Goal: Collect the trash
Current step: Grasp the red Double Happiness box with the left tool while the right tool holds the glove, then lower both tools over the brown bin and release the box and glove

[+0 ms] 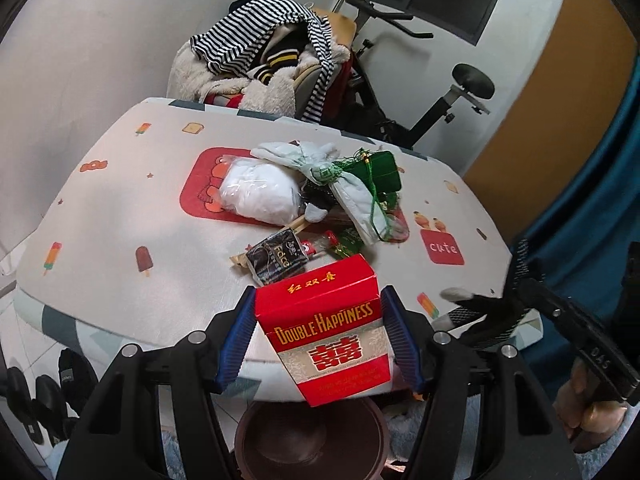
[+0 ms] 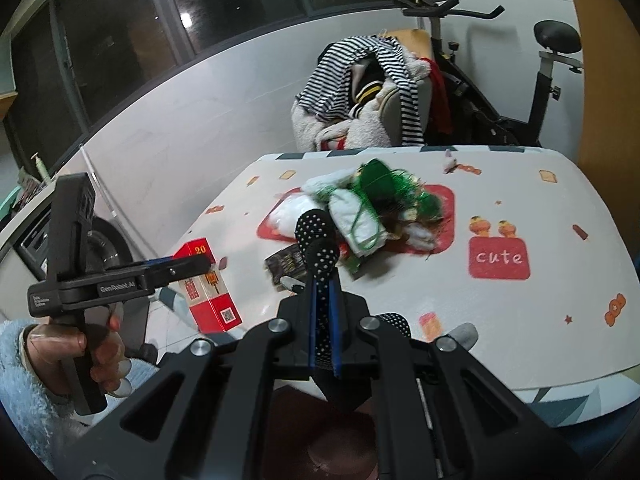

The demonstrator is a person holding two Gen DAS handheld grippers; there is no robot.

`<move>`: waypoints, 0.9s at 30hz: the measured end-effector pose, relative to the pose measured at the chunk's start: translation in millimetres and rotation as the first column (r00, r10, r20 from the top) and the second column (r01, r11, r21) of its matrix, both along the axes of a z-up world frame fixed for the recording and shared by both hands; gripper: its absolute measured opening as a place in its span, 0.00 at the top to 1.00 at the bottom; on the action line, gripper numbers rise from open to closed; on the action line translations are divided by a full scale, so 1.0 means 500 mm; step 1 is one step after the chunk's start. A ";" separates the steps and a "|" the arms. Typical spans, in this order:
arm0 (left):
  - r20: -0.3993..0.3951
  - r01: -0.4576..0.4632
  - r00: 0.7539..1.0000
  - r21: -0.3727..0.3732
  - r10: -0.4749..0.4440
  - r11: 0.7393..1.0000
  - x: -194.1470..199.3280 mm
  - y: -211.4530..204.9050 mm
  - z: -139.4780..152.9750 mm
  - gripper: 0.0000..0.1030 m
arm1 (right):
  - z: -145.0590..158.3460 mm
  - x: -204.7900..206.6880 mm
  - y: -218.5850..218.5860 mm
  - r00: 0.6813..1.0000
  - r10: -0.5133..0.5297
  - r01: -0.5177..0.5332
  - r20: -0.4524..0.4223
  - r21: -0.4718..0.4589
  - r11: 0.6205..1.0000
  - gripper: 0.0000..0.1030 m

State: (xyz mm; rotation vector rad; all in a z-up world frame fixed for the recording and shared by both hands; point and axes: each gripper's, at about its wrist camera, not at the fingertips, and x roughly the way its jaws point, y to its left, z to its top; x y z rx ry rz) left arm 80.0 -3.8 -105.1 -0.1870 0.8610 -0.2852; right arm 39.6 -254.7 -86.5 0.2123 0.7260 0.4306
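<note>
Gripping a red cigarette box (image 1: 334, 330), the left gripper (image 1: 320, 336) has its blue-padded fingers (image 1: 236, 344) spread only as wide as the box and pressed against its two narrow sides. The box stands roughly upright in the grasp, long axis near vertical, top tilted away toward the table (image 1: 120, 216), printed "Double Happiness" face turned to the camera. It is held off the tabletop at the near edge, above a dark brown round bin (image 1: 308, 444) below. In the right wrist view the same box (image 2: 210, 292) shows side-on beside the table edge.

The right gripper (image 2: 324, 320) has its fingers drawn nearly together, pinching a black white-dotted fabric item (image 2: 318, 240), apparently a sock or glove. This item stands upright between the pads, rounded end uppermost, long axis in line with the fingers, over the near table edge.

On the table centre lies the remaining heap: a white plastic bag (image 1: 260, 194), a green tasselled item (image 1: 376, 172), a dark sachet (image 1: 276, 260) and chopsticks (image 1: 296, 224).
</note>
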 end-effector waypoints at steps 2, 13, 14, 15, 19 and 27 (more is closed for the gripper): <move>0.013 0.003 1.000 0.004 -0.003 1.000 -0.023 0.006 0.009 0.41 | -0.003 -0.011 0.009 1.000 0.012 -0.012 -0.008 -0.001 1.000 0.91; 0.041 0.015 0.999 0.035 -0.017 0.999 -0.100 0.034 0.023 0.41 | -0.068 -0.064 0.066 0.986 0.091 -0.091 -0.141 0.005 0.996 0.91; 0.042 0.017 0.999 0.038 -0.018 0.999 -0.105 0.034 0.022 0.41 | -0.078 -0.066 0.072 0.983 0.094 -0.095 -0.160 0.003 0.995 0.91; 0.041 0.019 0.999 0.044 -0.021 0.999 -0.111 0.034 0.020 0.41 | -0.087 -0.067 0.076 0.979 0.095 -0.096 -0.178 0.001 0.995 0.91; 0.029 0.014 0.999 0.041 -0.015 0.999 -0.129 0.036 0.010 0.41 | -0.135 -0.070 0.094 0.959 0.089 -0.094 -0.270 -0.006 0.996 0.91; -0.009 -0.012 1.000 0.006 0.012 1.000 -0.154 0.048 -0.018 0.41 | -0.198 -0.074 0.120 0.917 0.068 -0.087 -0.393 -0.029 0.996 0.87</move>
